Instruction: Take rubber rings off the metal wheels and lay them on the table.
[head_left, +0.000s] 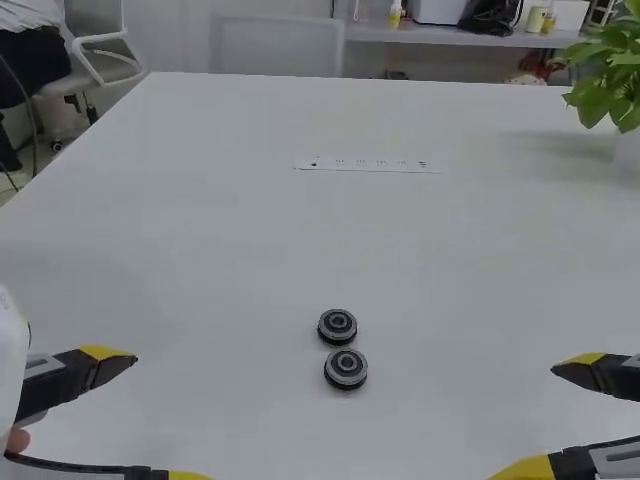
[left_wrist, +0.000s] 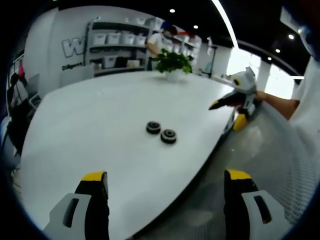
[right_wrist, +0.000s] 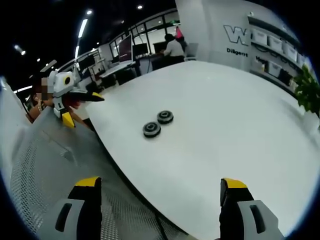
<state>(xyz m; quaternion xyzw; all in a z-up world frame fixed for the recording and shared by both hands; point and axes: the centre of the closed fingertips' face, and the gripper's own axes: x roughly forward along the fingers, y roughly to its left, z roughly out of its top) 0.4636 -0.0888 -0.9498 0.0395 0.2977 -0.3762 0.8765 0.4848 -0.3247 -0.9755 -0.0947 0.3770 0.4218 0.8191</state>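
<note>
The two metal wheels sit close together on the white desk (head_left: 300, 230), near its front edge and about midway between the two tools; the farther wheel (head_left: 337, 326) and the nearer wheel (head_left: 346, 368) lie flat, just beside each other, and each carries a dark rubber ring (head_left: 330, 372) round its rim; the left hand-held gripper (head_left: 165, 420) hangs at the lower left of the head view, its yellow-tipped jaws spread wide with nothing between them; the right hand-held gripper (head_left: 530, 420) sits at the lower right, likewise wide open and holding nothing; both are well apart from the wheels; farther back a long flush panel (head_left: 368, 164) lies in the desk, and a green plant (head_left: 605, 85) stands at its right edge.
</note>
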